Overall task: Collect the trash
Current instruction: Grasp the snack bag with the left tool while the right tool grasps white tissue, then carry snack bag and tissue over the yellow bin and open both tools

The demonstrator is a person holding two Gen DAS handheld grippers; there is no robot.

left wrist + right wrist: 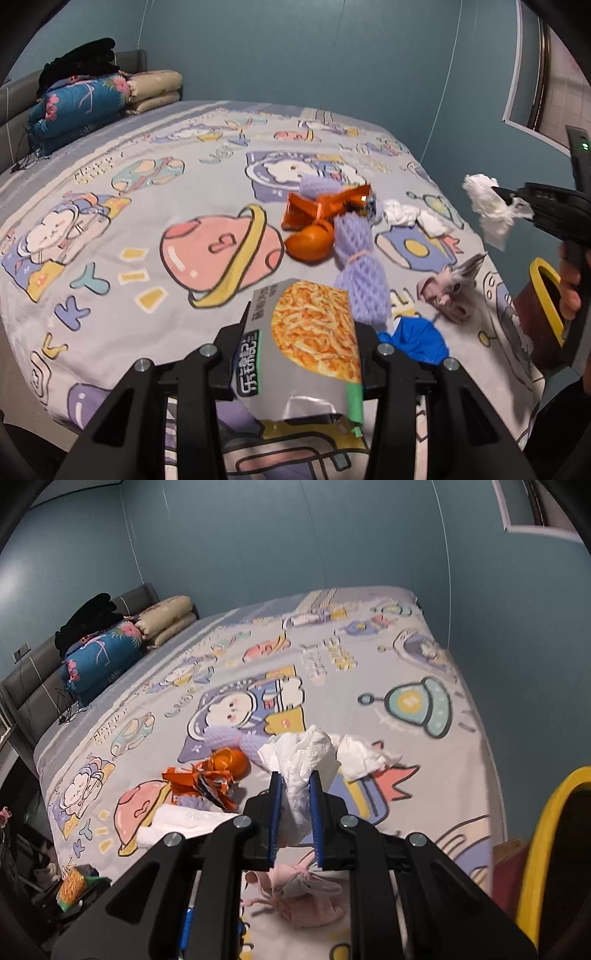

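Left hand-held black gripper (301, 354), at the bottom centre of its own wrist view, is clamped on a flat grey snack packet printed with orange shredded food (314, 332), holding it upright above the near edge of a bed covered by a pale cartoon-print sheet (147, 206).

Right hand-held black gripper (294, 814), low in the centre of its view, pinches a crumpled white tissue wad (301, 760) between its blue-edged fingers (274, 812). In the left wrist view this same gripper appears at the right edge, with the tissue dangling from its tips above the sheet.

More trash lies on the sheet in the middle of the left view: a crinkled orange foil wrapper (325, 208), an orange fruit peel (309, 242) touching it, a lilac foam net sleeve (360, 266) just beside the peel, and two loose white tissues (410, 218) to the right. Lower right sit a pinkish crumpled wrapper (448, 291) and a blue crumpled plastic piece (417, 341).

A dark bin with a yellow rim (546, 299) stands at the right edge of the frame, off the bed. Folded quilts (85, 107) are stacked at the upper left.
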